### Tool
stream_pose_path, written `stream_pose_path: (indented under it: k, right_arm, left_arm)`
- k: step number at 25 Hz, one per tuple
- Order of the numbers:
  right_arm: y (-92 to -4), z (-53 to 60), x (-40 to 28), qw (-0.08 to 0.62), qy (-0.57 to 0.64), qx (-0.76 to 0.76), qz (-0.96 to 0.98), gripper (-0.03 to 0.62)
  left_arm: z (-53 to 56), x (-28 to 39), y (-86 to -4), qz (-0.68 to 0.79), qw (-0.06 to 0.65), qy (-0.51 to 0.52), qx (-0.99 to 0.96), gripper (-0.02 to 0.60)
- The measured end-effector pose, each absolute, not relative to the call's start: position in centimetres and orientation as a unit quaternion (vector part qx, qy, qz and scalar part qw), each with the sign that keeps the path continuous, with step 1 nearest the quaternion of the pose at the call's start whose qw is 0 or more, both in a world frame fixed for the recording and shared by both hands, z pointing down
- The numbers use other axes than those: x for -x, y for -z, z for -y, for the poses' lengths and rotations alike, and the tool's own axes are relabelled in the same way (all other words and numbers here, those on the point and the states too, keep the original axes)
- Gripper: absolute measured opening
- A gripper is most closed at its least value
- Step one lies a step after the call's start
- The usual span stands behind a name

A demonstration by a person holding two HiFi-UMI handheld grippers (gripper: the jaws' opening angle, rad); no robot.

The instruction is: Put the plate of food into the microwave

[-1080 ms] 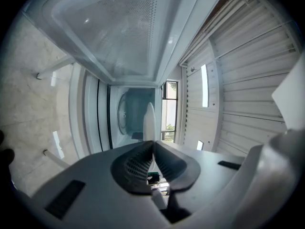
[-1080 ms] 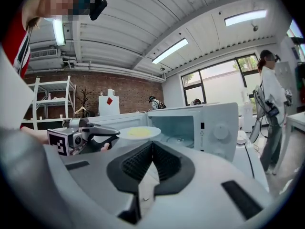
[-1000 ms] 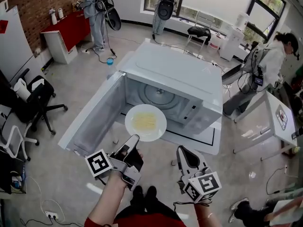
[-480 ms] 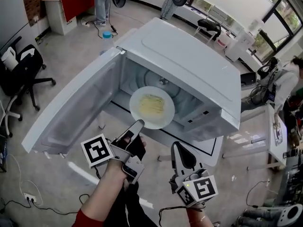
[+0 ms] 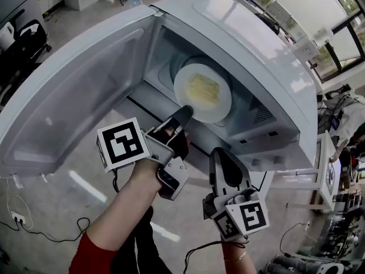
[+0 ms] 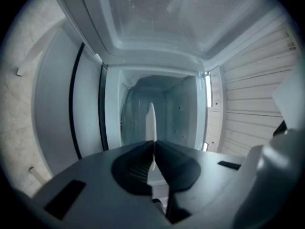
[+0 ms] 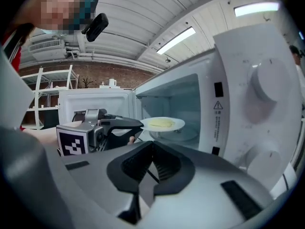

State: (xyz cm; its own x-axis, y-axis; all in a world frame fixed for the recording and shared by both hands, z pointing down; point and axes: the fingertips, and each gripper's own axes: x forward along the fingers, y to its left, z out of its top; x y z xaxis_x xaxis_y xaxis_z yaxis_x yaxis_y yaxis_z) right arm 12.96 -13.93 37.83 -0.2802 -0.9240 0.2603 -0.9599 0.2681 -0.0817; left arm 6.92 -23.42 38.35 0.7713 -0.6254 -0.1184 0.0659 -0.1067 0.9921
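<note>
A white plate of yellow food (image 5: 202, 92) hangs level just inside the open microwave (image 5: 251, 44), above the glass turntable (image 7: 185, 136). My left gripper (image 5: 183, 116) is shut on the plate's near rim. In the left gripper view the plate (image 6: 151, 123) shows edge-on between the pads, with the cavity's back wall behind it. The right gripper view shows the plate (image 7: 162, 123) and the left gripper (image 7: 125, 124) from the side. My right gripper (image 5: 221, 163) stays back at the lower right, below the microwave's front, with its jaws shut (image 7: 152, 149) on nothing.
The microwave door (image 5: 68, 96) is swung wide open to the left. The control panel with two knobs (image 7: 259, 104) is at the right of the cavity. Office chairs (image 5: 17, 44) and cables lie on the floor around.
My left gripper has carried the plate forward from in front of the opening into the cavity. The right gripper has followed a little, and the head view has closed in.
</note>
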Motion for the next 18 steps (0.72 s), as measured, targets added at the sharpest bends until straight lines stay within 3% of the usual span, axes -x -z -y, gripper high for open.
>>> stream_pose_path:
  k: [18]
  right_arm:
    - [-39.3,16.7,-13.0,0.057,-0.106,-0.589,0.799,0.015]
  left_arm:
    - [29.0,-9.5,-40.1,0.248,0.625,0.247,-0.698,0.021]
